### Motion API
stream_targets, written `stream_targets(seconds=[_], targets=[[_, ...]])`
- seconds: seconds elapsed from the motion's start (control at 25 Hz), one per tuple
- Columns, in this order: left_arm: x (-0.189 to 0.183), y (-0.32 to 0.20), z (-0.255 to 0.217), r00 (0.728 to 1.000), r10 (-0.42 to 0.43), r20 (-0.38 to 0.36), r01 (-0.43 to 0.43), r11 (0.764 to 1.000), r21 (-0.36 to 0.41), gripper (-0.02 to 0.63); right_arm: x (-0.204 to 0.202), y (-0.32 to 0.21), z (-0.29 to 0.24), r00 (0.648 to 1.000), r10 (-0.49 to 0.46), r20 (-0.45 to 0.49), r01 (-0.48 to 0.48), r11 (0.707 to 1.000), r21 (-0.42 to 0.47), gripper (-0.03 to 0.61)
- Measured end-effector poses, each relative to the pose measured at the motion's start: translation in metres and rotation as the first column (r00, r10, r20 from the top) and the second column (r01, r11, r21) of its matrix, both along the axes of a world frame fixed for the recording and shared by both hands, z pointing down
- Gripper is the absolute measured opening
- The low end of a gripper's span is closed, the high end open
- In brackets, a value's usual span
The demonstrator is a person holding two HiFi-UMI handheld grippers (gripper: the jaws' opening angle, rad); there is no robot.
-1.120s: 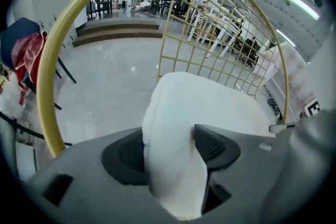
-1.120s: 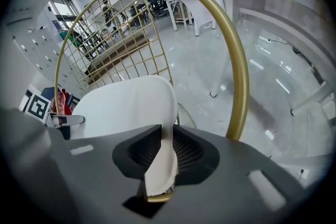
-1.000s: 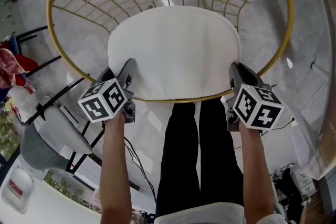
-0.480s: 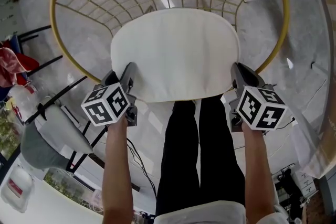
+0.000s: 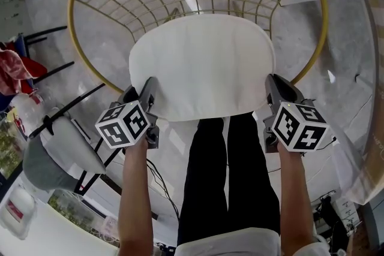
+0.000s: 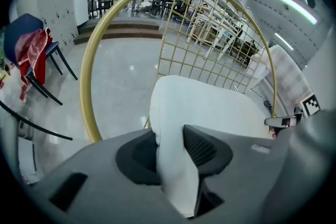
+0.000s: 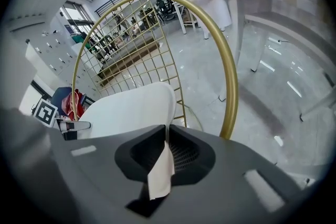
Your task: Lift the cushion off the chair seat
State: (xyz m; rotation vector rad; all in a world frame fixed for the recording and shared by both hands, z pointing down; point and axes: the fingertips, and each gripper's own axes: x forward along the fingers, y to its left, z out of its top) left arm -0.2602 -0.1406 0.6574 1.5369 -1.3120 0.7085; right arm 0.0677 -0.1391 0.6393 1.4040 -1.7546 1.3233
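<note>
While both tongs bite into it, the white cushion (image 5: 203, 66) sits in the middle of the head view. It lies inside the gold wire chair (image 6: 86, 113), and its near edge covers the front of the chair's round rim. The left tongs (image 5: 146, 88) hold the cushion at its 8 o'clock edge. In the left gripper view the pads press a thick fold of the white fabric between them, and these jaws have just been closing on it. The right tongs (image 5: 275, 86) hold the 4 o'clock edge. In the right gripper view their jaws stand nearly together on a thin flap of the same fabric, and they too have just been closing. Each pair of tongs carries a black-and-white marker cube, the left cube (image 5: 123, 124) at 8 o'clock and the right cube (image 5: 298, 125) at 4 o'clock. A bare forearm runs back from each toward 6 o'clock. Black trouser legs (image 5: 228, 177) show between the arms, just below the cushion's near edge. The chair's wire grid back rises toward 12 o'clock above a pale glossy floor (image 5: 342, 69). A red cloth (image 5: 13, 72) hangs at 9 o'clock.
</note>
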Motion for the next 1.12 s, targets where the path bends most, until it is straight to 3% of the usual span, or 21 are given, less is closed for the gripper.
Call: stream_targets(seconds=[1.12], targets=[[0.002,0.018,-0.058,0.998,-0.048,-0.037,0.049,0.999,0.019,0.129,-0.002,0.004,-0.060,1.000,-0.014,-0.012,0.015,0.999,0.042,0.028]])
